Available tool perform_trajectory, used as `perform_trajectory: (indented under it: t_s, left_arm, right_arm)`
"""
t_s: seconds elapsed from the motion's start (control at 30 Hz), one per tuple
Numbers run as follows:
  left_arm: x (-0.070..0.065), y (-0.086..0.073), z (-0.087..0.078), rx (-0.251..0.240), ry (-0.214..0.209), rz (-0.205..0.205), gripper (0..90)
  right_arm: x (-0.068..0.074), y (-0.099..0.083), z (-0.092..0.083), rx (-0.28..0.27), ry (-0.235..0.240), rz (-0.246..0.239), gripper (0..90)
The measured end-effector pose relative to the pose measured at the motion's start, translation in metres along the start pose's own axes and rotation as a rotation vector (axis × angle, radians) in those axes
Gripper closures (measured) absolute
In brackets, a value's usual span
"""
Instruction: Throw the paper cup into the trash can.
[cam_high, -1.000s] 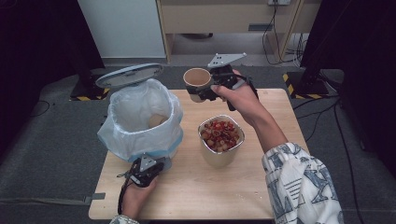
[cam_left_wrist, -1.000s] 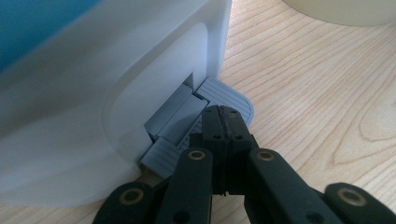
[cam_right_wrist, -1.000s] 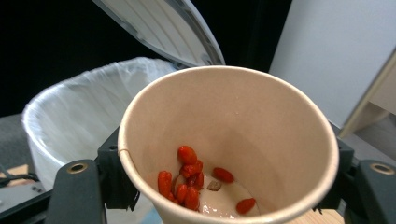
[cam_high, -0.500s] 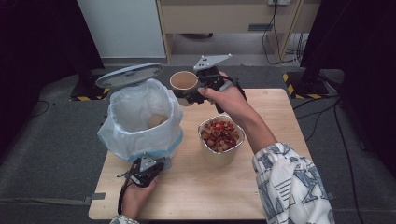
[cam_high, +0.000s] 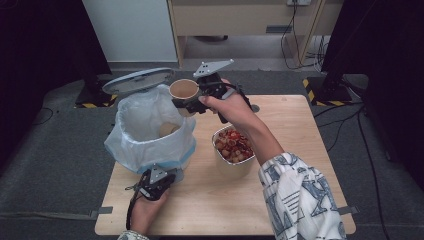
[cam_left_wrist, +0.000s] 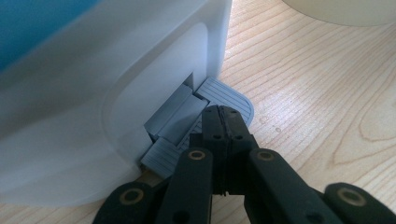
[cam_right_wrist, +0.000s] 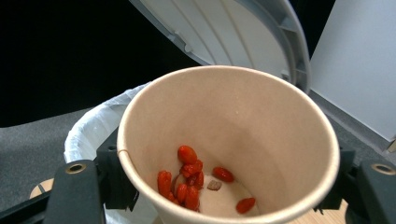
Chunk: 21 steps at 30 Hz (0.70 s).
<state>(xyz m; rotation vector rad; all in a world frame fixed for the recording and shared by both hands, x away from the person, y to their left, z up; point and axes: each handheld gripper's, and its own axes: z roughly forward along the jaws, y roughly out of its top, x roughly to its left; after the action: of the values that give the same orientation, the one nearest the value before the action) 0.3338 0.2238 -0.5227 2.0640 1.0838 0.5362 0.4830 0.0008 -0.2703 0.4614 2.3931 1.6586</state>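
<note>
A paper cup (cam_high: 183, 90) hangs at the far right rim of a white pedal bin (cam_high: 150, 150), with my right gripper (cam_high: 192, 102) shut on its sides. The right gripper view looks into the cup (cam_right_wrist: 261, 121): a few red berries (cam_right_wrist: 191, 179) lie on its bottom, and my right gripper (cam_right_wrist: 226, 182) clasps it from both sides. The bin's lid (cam_high: 137, 80) stands up. My left gripper (cam_high: 155, 182) is shut at the bin's foot. In the left gripper view its closed tips (cam_left_wrist: 223, 116) rest on the grey pedal (cam_left_wrist: 229, 95).
A white bag (cam_high: 130, 115) lines the bin, and a brown cup-like thing (cam_high: 167, 130) lies inside. A bowl (cam_high: 235, 165) of red and pale food pieces stands on the wooden table (cam_high: 300, 165) right of the bin. Dark floor surrounds the table.
My right gripper has carried the cup to the left, from above the bowl's far side to the bin's rim. The left gripper has stayed on the pedal.
</note>
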Motion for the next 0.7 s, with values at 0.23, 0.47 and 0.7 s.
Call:
perform_trajectory:
  t_s: [0.23,0.47,0.7]
  left_arm:
    - [0.0,0.0,0.0,0.0,-0.001,-0.001,88.9]
    - [0.0,0.0,0.0,0.0,-0.001,-0.001,89.0]
    - [0.0,0.0,0.0,0.0,0.0,0.0,88.9]
  right_arm:
    - [0.007,0.002,0.013,-0.004,0.022,0.006,27.5]
    - [0.012,0.003,0.024,-0.003,0.033,0.016,27.2]
    - [0.02,0.003,0.038,0.008,0.046,0.018,26.7]
